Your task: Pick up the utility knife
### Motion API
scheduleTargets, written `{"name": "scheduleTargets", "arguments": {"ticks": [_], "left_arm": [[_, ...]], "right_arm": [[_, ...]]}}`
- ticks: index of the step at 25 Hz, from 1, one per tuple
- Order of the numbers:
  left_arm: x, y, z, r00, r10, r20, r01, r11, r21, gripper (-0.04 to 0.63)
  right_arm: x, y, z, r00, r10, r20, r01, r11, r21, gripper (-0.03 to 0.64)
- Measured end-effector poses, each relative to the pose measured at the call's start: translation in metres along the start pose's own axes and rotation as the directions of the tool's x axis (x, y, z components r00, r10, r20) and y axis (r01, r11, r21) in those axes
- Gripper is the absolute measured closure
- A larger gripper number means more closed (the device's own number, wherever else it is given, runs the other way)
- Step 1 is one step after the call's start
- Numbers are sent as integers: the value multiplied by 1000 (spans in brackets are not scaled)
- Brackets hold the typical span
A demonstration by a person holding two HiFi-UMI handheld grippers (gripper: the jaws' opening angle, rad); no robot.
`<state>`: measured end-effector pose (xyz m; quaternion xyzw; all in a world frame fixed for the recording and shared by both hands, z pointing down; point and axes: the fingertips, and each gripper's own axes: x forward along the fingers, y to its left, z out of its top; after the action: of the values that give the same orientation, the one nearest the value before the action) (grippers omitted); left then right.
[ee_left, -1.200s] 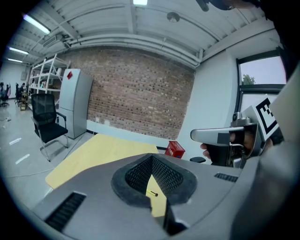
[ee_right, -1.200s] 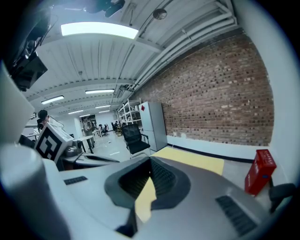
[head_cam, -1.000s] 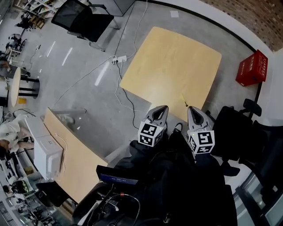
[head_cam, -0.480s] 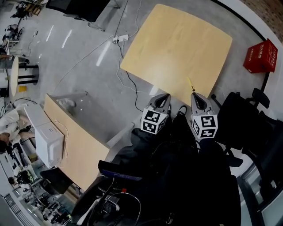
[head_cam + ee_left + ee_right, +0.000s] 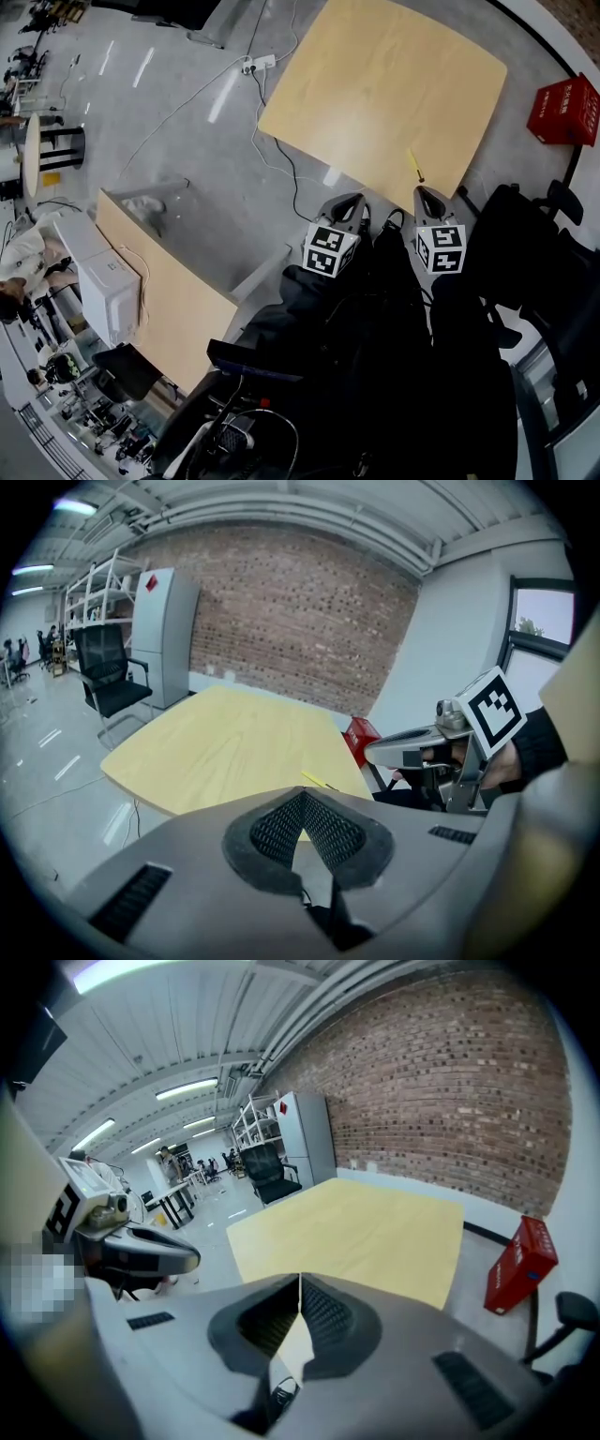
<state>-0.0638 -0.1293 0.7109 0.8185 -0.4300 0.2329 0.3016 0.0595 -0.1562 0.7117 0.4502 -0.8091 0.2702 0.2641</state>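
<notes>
Head view: the knife [image 5: 413, 165], thin and yellow, lies on the table [image 5: 375, 84], close to the near edge, at about 5 o'clock of the tabletop. My right gripper [image 5: 427, 193] hovers short of that edge, with the knife near its tip at 12 o'clock. My left gripper [image 5: 351, 201] is beside it and has the knife at 2 o'clock. I judge the right one should take it. I would open the jaws first, go forward and down, and turn so they close across the narrow handle, not along it. The knife is too small here to tell which end has the blade.

Left gripper view: my left jaws are together, with nothing between them. Just over their tips, at 1 o'clock, a short yellow piece of the knife [image 5: 319, 781] shows. The rest is covered by my own jaws. The right gripper [image 5: 380, 753] stands at 3 o'clock.

Right gripper view: my right jaws are also closed and empty. The table [image 5: 375, 1232] stretches at 12 o'clock, but I cannot find the knife. Probably my jaws hide it, so I should guide the approach from the head view.
</notes>
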Motion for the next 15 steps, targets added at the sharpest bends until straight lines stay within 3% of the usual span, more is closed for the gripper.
{"name": "scheduleTargets", "arguments": {"ticks": [15], "left_arm": [[-2,14,-23,999,30,-45,-30,1000,0,595]], "right_arm": [[45,-29,-37,989,-4,-151,-8,997,-79,604]]}}
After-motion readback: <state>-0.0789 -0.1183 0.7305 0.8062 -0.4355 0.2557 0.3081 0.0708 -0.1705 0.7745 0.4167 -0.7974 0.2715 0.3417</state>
